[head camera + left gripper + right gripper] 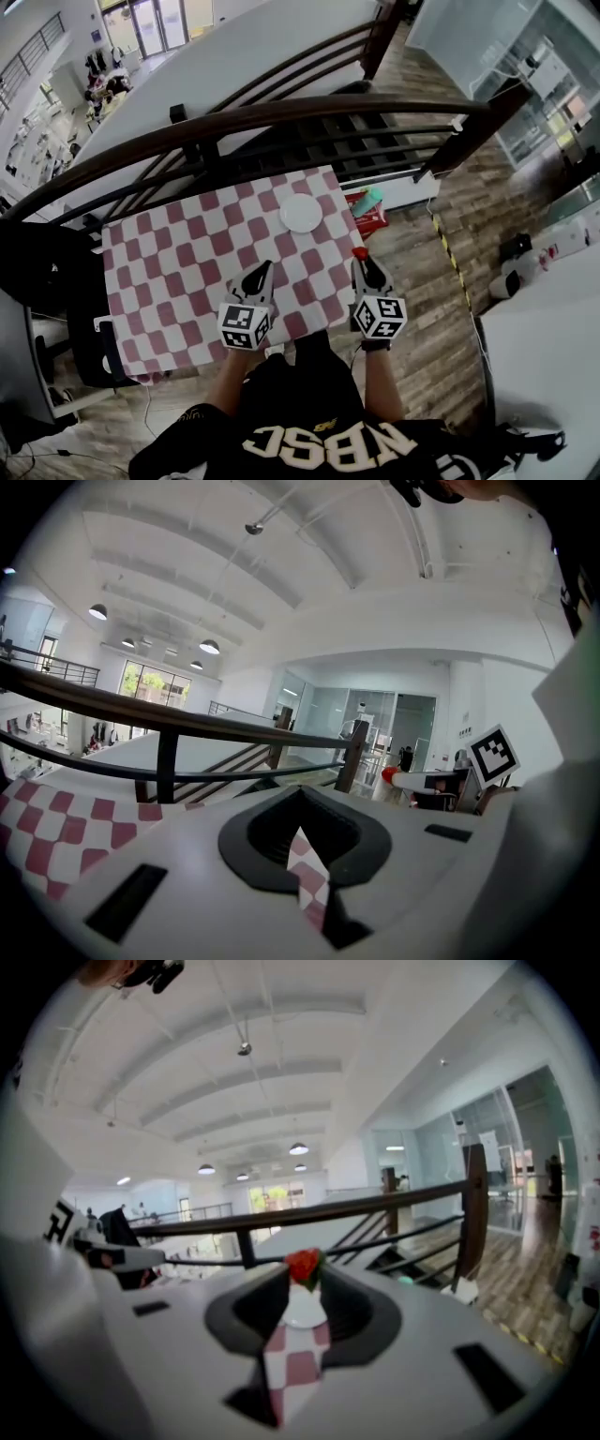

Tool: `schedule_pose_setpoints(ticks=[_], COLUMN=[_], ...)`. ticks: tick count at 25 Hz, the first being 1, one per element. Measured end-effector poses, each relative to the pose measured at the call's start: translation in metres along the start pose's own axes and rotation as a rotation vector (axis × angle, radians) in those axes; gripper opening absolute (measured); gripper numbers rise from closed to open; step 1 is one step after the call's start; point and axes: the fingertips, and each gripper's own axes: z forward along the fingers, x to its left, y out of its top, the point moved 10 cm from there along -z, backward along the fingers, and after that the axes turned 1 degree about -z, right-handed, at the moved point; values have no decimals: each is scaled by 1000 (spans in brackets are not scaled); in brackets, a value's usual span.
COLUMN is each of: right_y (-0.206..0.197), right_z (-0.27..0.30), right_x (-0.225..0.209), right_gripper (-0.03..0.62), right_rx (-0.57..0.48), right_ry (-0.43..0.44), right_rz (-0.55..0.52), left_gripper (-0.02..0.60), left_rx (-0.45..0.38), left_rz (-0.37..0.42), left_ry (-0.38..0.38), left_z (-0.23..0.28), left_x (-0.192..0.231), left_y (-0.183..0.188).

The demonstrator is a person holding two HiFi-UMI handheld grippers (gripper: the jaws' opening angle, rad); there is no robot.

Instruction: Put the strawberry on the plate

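A table with a red-and-white checked cloth (187, 272) carries a white plate (302, 213) near its far right corner. My right gripper (360, 258) hovers over the table's right edge, nearer than the plate, shut on a red strawberry (359, 252). In the right gripper view the strawberry (303, 1265) sits pinched at the tips of that gripper (303, 1277), and the plate (305, 1309) shows below it through the gap. My left gripper (261, 272) hangs over the middle of the cloth. Its tips meet, with nothing between them (300, 803).
A dark wooden railing (281, 117) runs along the far side of the table, with stairs beyond. A red box (367, 214) lies on the wooden floor right of the table. A white counter (544, 347) stands at the right.
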Motion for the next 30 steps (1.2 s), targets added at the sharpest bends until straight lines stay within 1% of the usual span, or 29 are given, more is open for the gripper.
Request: schedule_pose_setpoints(ticks=[6, 9, 14, 21, 27, 30], right_y=[-20, -26, -31, -33, -38, -45], right_z=[26, 42, 65, 122, 181, 212], right_x=[-49, -63, -82, -104, -109, -103], right_gripper=[107, 107, 107, 107, 107, 107], right_rx=[74, 114, 188, 275, 354, 376], right_ry=[-25, 15, 79, 223, 372, 468], right_rz=[-17, -81, -148, -291, -547, -631], left_gripper=[14, 14, 14, 13, 14, 12], left_rx=[110, 146, 217, 258, 283, 293], left_rz=[0, -5, -2, 16, 32, 38], left_ry=[35, 40, 23, 14, 1, 0], left_z=[28, 42, 64, 99, 120, 132], left_x=[8, 16, 21, 41, 57, 61], left_y=[-24, -33, -48, -60, -69, -75])
